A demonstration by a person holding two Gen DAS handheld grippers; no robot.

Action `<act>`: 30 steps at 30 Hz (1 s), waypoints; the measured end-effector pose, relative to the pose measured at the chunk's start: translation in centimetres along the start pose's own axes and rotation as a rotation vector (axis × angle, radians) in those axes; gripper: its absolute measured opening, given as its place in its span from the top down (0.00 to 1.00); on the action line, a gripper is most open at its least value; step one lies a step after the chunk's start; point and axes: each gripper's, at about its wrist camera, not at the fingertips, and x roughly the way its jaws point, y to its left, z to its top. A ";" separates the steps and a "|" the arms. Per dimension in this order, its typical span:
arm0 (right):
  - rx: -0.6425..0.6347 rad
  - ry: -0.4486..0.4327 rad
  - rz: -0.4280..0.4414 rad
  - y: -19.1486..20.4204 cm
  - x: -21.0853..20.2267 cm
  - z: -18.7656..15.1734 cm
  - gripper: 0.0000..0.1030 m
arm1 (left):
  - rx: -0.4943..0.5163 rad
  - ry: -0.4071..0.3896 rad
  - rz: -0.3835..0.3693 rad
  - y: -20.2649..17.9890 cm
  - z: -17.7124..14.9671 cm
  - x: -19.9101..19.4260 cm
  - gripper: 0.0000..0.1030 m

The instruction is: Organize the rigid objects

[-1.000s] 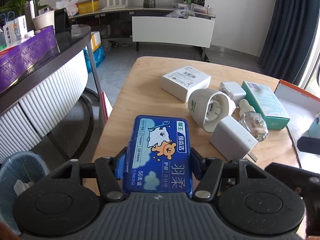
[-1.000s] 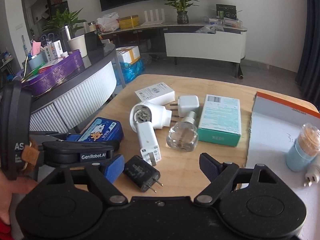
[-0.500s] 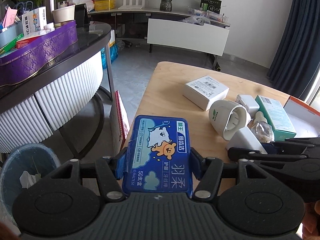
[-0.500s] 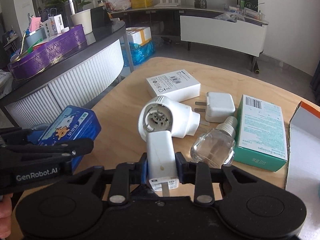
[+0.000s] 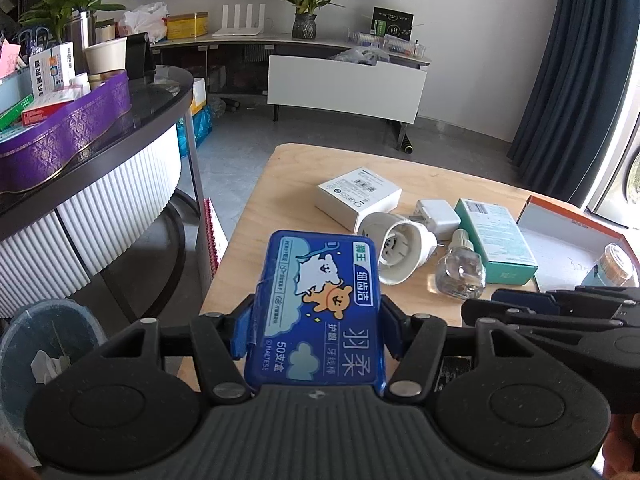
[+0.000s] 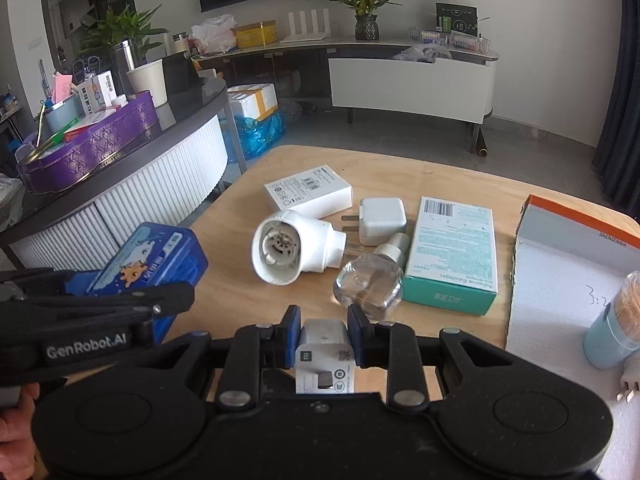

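While left gripper [image 5: 316,334] clamps blue floss box [image 5: 320,304] above table [image 5: 276,184] edge, right gripper [image 6: 324,338] pinches white charger [image 6: 325,354], remaining items on table beside open box [image 6: 560,280].

I see bg only: purple tin [image 6: 92,144] on curved counter [image 6: 160,168], TV cabinet [image 6: 412,84] w/ plant [image 6: 366,4], bin [image 5: 44,344] lower left.

On the worktop [image 6: 400,168], the flat box [image 6: 308,190] lies behind the round plug unit [image 6: 294,250]. Cube charger [image 6: 380,220] and bottle [image 6: 370,284] sit between that unit and the carton [image 6: 454,252]. Open tray [image 6: 560,280] at far right.
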 end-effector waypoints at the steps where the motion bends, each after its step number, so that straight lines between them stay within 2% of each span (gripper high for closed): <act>1: 0.001 0.013 -0.002 -0.2 -0.1 -0.4 0.69 | 0.002 -0.001 0.003 0.0 -0.1 -0.2 0.40; 5: -0.009 0.038 -0.018 -0.6 -0.6 -2.1 0.68 | -0.007 0.009 -0.007 0.1 -0.4 -0.7 0.40; 7: -0.024 0.046 -0.033 -0.6 -0.5 -2.7 0.61 | -0.002 0.011 -0.014 -0.1 -0.7 -0.8 0.40; 11: -0.009 0.061 -0.041 -1.1 -0.3 -3.7 0.61 | -0.001 0.016 -0.020 -0.2 -0.9 -0.9 0.40; 13: -0.001 0.083 -0.035 -1.3 -0.1 -3.9 0.61 | -0.004 0.019 -0.020 -0.3 -1.0 -1.0 0.40; 14: -0.010 0.084 -0.031 -1.2 -0.2 -4.0 0.69 | -0.003 0.018 -0.022 -0.3 -1.0 -1.0 0.40; 19: 0.018 0.043 -0.063 -0.9 -1.2 -3.9 0.69 | 0.000 0.022 -0.030 -0.7 -1.3 -1.3 0.40; 30: 0.054 -0.044 -0.097 -1.2 -6.2 -2.8 0.69 | 0.029 0.003 -0.081 -3.2 -1.2 -3.1 0.40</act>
